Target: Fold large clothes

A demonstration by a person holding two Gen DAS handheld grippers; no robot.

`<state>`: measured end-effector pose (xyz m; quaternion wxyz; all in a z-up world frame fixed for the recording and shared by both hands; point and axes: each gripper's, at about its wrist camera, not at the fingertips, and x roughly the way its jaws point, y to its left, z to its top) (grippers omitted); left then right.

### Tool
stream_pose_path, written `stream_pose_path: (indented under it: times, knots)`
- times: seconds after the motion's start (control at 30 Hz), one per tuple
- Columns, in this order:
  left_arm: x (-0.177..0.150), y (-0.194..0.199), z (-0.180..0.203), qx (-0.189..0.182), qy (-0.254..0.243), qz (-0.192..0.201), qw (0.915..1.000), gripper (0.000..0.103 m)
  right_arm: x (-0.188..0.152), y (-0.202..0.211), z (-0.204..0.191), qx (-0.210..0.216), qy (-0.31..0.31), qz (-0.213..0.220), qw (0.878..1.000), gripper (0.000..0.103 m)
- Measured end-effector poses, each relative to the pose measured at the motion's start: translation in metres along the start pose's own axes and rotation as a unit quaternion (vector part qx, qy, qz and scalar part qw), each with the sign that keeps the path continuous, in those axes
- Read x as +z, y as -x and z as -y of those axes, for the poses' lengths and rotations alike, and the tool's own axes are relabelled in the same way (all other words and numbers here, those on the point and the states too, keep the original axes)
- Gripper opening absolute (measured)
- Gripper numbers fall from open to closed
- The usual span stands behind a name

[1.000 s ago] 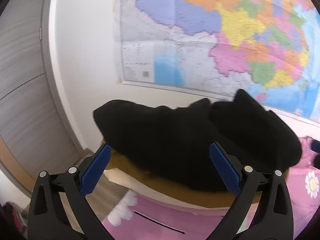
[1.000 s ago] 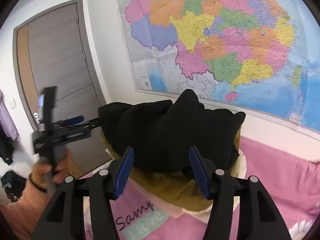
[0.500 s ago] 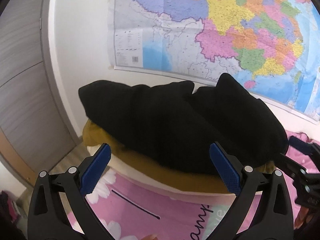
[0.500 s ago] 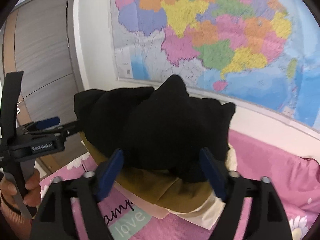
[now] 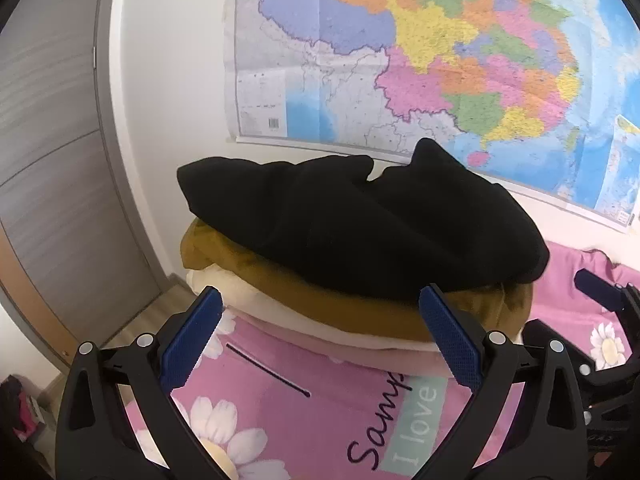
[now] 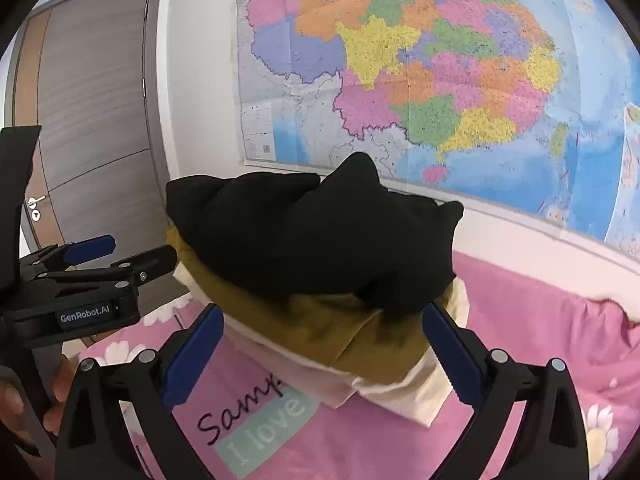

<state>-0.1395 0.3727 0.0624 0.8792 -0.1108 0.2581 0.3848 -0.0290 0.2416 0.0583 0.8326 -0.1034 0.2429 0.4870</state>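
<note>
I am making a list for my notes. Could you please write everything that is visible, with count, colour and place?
black garment: 1, black, top of pile
mustard garment: 1, mustard, under the black one
cream garment: 1, cream, below the mustard one
sheet: 1, pink with daisies and lettering, under the pile
map: 1, multicoloured, on the wall behind
door: 1, grey-brown, far left
left gripper: 1, black with blue pads, open, nothing between them
right gripper: 1, same colours, jaws opening, nothing between them
hand: 1, lower left, holding the left gripper's handle
</note>
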Motion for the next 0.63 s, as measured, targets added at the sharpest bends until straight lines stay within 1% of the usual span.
stream_pose_path:
  times: [0.27,0.33,0.4,0.53,0.63]
  knots:
    - [-0.015,0.027,0.004,-0.004,-0.002,0.014,0.9999,0.097,-0.015,0.019,-0.008,0.001,0.005,0.0,1.0,0.097]
    - [-0.018,0.031,0.005,-0.006,0.001,0.01,0.9999,0.097,-0.018,0.024,-0.008,0.002,0.003,0.002,1.0,0.097]
    - [-0.021,0.035,0.007,0.0,-0.005,0.011,0.9999,0.098,-0.02,0.03,-0.009,0.002,0.004,0.004,1.0,0.097]
    - [-0.028,0.042,0.006,0.014,0.001,0.006,0.9999,0.098,-0.027,0.04,-0.01,0.004,0.003,0.006,1.0,0.097]
    - [-0.034,0.044,0.003,0.006,0.01,-0.002,0.9999,0.098,-0.032,0.044,-0.009,0.003,-0.002,0.004,1.0,0.097]
